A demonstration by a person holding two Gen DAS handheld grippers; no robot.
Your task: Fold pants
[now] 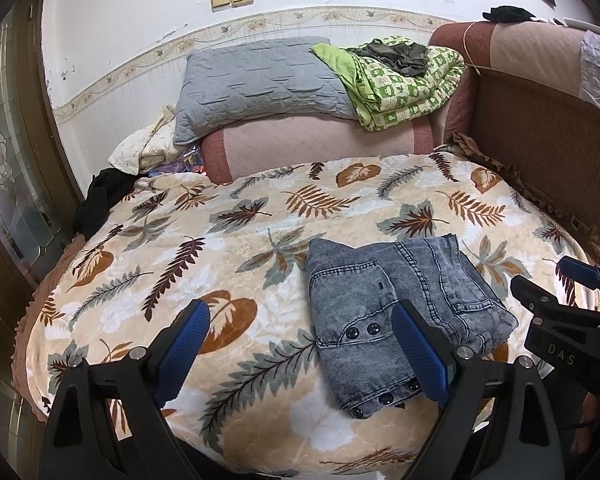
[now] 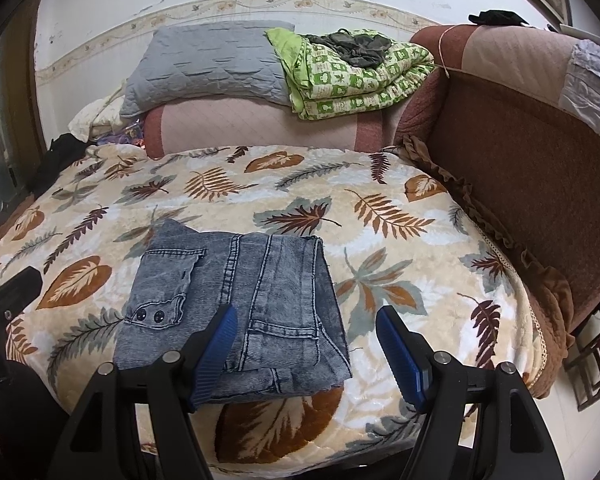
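Pants (image 1: 404, 320) lie folded into a compact denim packet near the front edge of the bed, on the leaf-print blanket (image 1: 236, 216), and neither tool is touching them. The left gripper (image 1: 300, 344) hovers just short of the packet with its jaws spread wide and empty; from its camera the denim sits ahead and to the right, partly behind the right-hand blue pad. The right gripper (image 2: 306, 344) is spread wide too, nothing between the pads; from its camera the pants (image 2: 236, 304) sit ahead and to the left, with the left-hand pad over the packet's near edge.

So the packet lies between the two tools, slightly nearer the right one by my reading, since its pad overlaps more of the cloth. The long axis of the packet runs roughly away from the cameras toward the grey pillow (image 1: 256, 80), with the snap-button tab on the left side and the stacked seam edges on the right.

My judgement: the folding looks essentially done. If another fold is wanted, it would go along that axis, near edge carried to far edge, each tool taking its own corner. The thick layered edge at the right could slip apart if pinched shallow.
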